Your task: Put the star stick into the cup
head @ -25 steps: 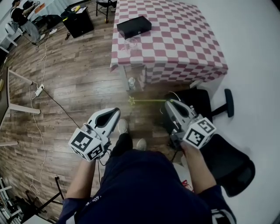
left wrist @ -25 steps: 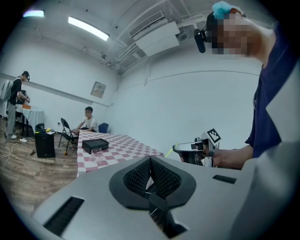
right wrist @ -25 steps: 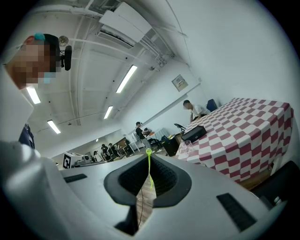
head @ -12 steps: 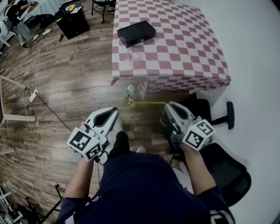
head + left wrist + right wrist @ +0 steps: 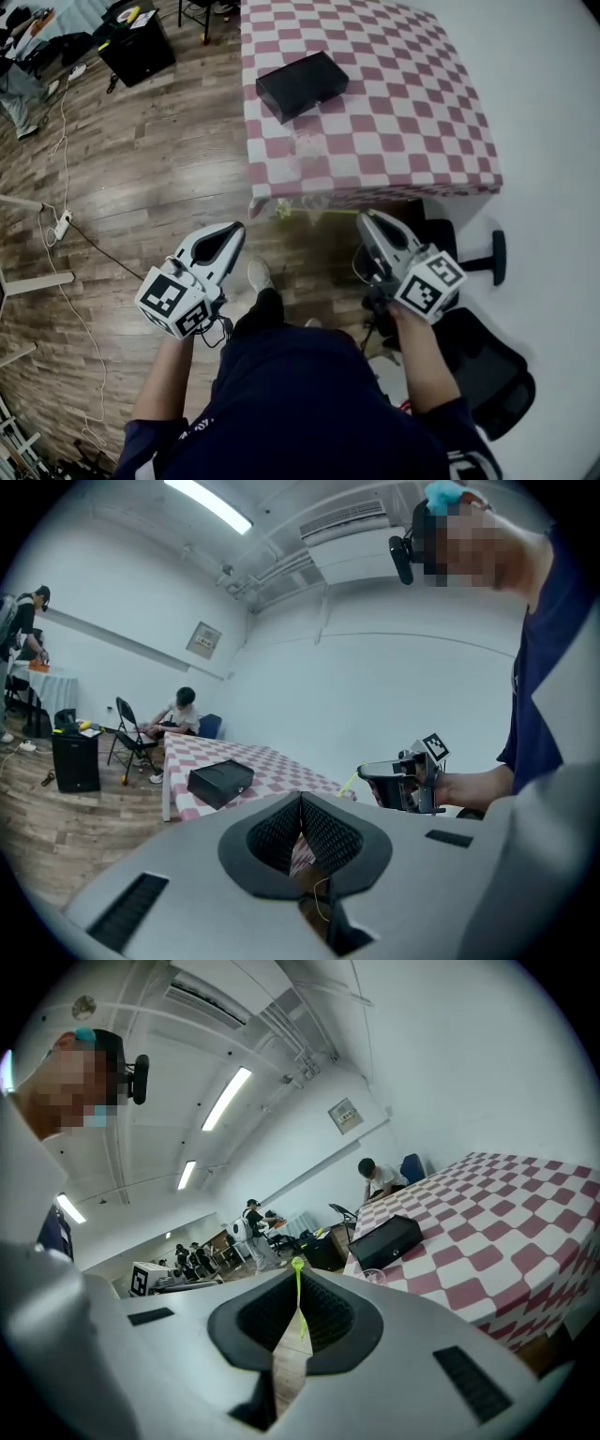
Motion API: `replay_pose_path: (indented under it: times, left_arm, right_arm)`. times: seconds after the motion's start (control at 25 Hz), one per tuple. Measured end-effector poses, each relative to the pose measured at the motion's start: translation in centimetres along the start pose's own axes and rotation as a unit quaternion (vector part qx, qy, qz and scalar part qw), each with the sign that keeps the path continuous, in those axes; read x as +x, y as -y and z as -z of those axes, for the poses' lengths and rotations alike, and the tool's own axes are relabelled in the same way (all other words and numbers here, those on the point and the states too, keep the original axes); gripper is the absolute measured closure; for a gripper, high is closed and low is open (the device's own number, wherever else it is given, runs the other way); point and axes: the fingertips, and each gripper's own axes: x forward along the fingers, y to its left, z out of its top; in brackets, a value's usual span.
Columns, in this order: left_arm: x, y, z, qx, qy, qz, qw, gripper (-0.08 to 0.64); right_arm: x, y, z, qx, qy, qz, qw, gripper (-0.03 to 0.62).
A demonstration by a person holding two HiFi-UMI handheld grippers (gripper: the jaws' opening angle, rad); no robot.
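My right gripper (image 5: 364,217) is shut on the thin yellow-green star stick (image 5: 323,213). The stick lies level and points left, with its star (image 5: 284,210) just off the table's near edge. In the right gripper view the stick (image 5: 299,1299) rises from between the closed pads. The clear cup (image 5: 307,143) stands on the red-checked table (image 5: 422,112) near its front edge, and it shows again as the cup (image 5: 375,1277) beside the jaws. My left gripper (image 5: 234,228) is shut and empty, low and left of the table over the wood floor.
A black box (image 5: 302,84) lies on the table behind the cup. A black office chair (image 5: 473,352) stands at my right. A black case (image 5: 136,52) and cables lie on the floor at far left. A person (image 5: 183,714) sits beyond the table.
The table has come closer, and both grippers with it. The star tip, which was over open floor, now sits right at the table's front edge.
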Motion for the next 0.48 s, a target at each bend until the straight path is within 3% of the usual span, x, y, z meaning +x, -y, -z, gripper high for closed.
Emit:
replay_pose_path:
  times: [0.48]
  left_arm:
    - [1.4,-8.9,-3.9,-0.009,0.009,0.028,0.9995,0.528]
  right_arm:
    - [7.8,2.0,-4.5,-0.023,-0.004,0.057,0.998,0.568]
